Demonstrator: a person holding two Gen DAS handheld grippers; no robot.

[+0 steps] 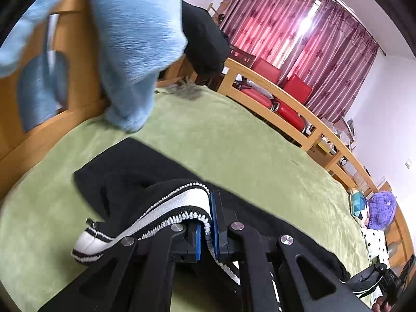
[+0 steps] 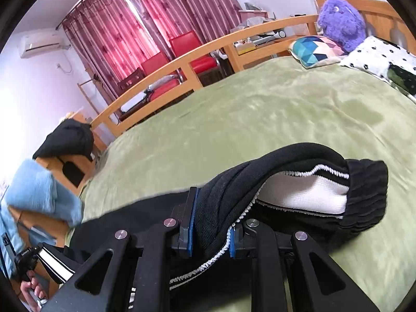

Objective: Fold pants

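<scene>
Black pants (image 1: 135, 171) with a white side stripe lie stretched across a green bedspread (image 1: 234, 143). My left gripper (image 1: 208, 223) is shut on the striped leg end, whose white cuff (image 1: 88, 244) hangs to its left. My right gripper (image 2: 212, 223) is shut on the bunched black waistband (image 2: 364, 195), with white stripe fabric showing beside it. The pants (image 2: 130, 223) run left from there toward the other gripper (image 2: 26, 262), seen at the lower left edge. Both ends are held just above the bed.
A light blue garment (image 1: 135, 52) hangs over the wooden footboard (image 1: 78, 91), with a black garment (image 1: 205, 41) behind it. A wooden side rail (image 2: 182, 59), red chairs (image 2: 195, 49) and curtains lie beyond. Pillows (image 2: 317, 49) and a purple plush toy (image 2: 340, 23) sit at the bed's head.
</scene>
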